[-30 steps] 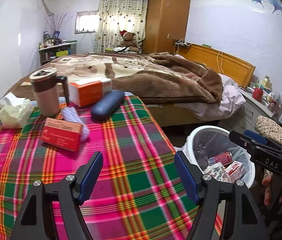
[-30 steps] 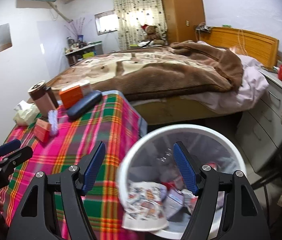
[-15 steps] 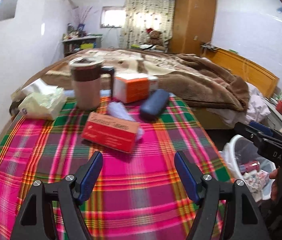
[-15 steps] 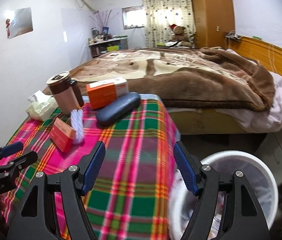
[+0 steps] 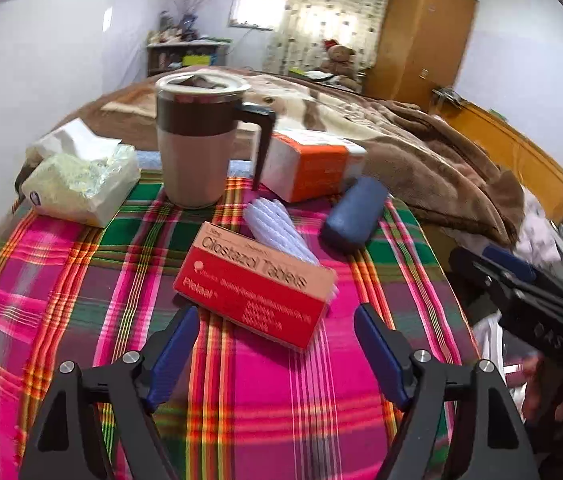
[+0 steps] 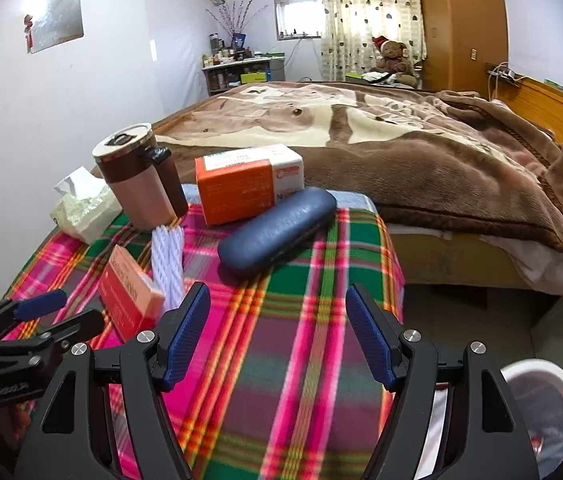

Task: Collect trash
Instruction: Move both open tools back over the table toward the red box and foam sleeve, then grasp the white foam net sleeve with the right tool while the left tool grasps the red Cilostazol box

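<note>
Left tongs lining up on the red tablet box

The left tongs (image 5: 275,344) are hanging spread and empty just short of the red tablet box (image 5: 255,284), which is lying flat on the plaid desk (image 5: 81,280) across a white bundle (image 5: 277,230), likely so the fingers can straddle it. The right tongs (image 6: 277,338) are waiting spread and empty near the white bin (image 6: 545,408) on the floor.

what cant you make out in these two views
- Trash bin: right wrist view, cut off by the frame edge and the right tongs; contents unreadable.
- Red tablet box: left wrist view, small print blurred.
- White ribbed bundle: left wrist view, near end hidden under the box.
- Shelf items: right wrist view, too small.
</note>
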A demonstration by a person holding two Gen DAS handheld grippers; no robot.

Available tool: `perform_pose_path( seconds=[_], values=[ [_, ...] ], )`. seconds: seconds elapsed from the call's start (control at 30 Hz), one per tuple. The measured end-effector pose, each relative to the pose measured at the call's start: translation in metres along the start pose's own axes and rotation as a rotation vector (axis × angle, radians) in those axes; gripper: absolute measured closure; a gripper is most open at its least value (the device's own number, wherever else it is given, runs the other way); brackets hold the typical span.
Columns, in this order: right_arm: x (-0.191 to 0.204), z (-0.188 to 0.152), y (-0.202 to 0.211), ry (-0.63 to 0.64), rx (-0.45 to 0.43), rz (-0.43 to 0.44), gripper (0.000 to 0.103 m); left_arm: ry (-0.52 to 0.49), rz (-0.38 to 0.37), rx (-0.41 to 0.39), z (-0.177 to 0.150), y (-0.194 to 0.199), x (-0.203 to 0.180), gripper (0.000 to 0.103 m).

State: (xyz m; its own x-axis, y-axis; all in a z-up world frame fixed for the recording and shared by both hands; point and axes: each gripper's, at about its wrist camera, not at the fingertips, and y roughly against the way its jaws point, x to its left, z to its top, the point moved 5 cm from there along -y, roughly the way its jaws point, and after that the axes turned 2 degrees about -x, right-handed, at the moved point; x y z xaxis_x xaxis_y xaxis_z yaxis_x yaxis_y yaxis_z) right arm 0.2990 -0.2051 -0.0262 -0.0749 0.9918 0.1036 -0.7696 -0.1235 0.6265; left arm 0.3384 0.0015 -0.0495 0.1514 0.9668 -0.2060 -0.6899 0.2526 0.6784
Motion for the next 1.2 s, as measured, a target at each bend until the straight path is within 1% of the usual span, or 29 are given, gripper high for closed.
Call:
perform_pose_path(
  seconds=[0.13,0.23,0.33,0.37,0.4,0.47,0.57,0.6,0.63,0.7,0.77,0.8,0.9,0.97,1.03,1.1,1.13,1.2],
  values=[
    [0.001,0.009,-0.01,0.01,0.004,-0.003,0.031,0.057,0.0,0.009,0.016,-0.019,0.009,0.022],
    [0.004,0.016,-0.016,0.015,-0.003,-0.005,0.031,0.094,0.03,0.02,0.027,-0.035,0.018,0.021],
    [0.005,0.02,-0.021,0.01,-0.005,-0.001,0.031,0.12,0.055,0.057,0.03,-0.05,0.028,0.021],
    [0.007,0.021,-0.023,0.011,-0.001,-0.002,0.031,0.128,0.066,0.084,0.029,-0.057,0.032,0.021],
    [0.008,0.022,-0.025,0.015,0.001,-0.003,0.031,0.137,0.052,0.116,0.026,-0.063,0.034,0.021],
    [0.011,0.023,-0.03,0.022,0.007,0.0,0.031,0.136,0.029,0.152,0.021,-0.07,0.035,0.021],
    [0.02,0.022,-0.035,0.029,0.024,0.019,0.031,0.068,0.039,0.153,0.016,-0.067,0.033,0.021],
    [0.022,0.022,-0.037,0.029,0.029,0.023,0.031,0.066,0.045,0.158,0.014,-0.066,0.035,0.021],
    [0.025,0.022,-0.039,0.027,0.036,0.029,0.031,0.064,0.031,0.166,0.013,-0.065,0.037,0.021],
    [0.028,0.022,-0.044,0.014,0.05,0.052,0.031,0.075,0.006,0.188,0.009,-0.067,0.041,0.021],
    [0.032,0.021,-0.051,-0.01,0.071,0.073,0.031,0.116,-0.043,0.217,0.003,-0.068,0.046,0.02],
    [0.034,0.02,-0.054,-0.019,0.083,0.084,0.031,0.123,-0.047,0.222,0.0,-0.066,0.049,0.02],
    [0.044,0.018,-0.062,-0.007,0.112,0.123,0.031,0.069,-0.007,0.211,-0.005,-0.06,0.052,0.02],
    [0.051,0.017,-0.068,0.01,0.126,0.126,0.031,0.043,0.013,0.21,-0.008,-0.056,0.057,0.02],
    [0.056,0.017,-0.073,0.015,0.141,0.141,0.031,0.042,0.022,0.215,-0.012,-0.053,0.064,0.02],
    [0.063,0.015,-0.08,0.016,0.165,0.174,0.031,0.042,0.041,0.214,-0.014,-0.05,0.071,0.02],
    [0.065,0.014,-0.082,0.015,0.176,0.184,0.031,0.033,0.071,0.206,-0.015,-0.046,0.076,0.02],
    [0.07,0.01,-0.089,0.018,0.203,0.208,0.031,0.017,0.097,0.204,-0.018,-0.041,0.083,0.021]
  ],
)
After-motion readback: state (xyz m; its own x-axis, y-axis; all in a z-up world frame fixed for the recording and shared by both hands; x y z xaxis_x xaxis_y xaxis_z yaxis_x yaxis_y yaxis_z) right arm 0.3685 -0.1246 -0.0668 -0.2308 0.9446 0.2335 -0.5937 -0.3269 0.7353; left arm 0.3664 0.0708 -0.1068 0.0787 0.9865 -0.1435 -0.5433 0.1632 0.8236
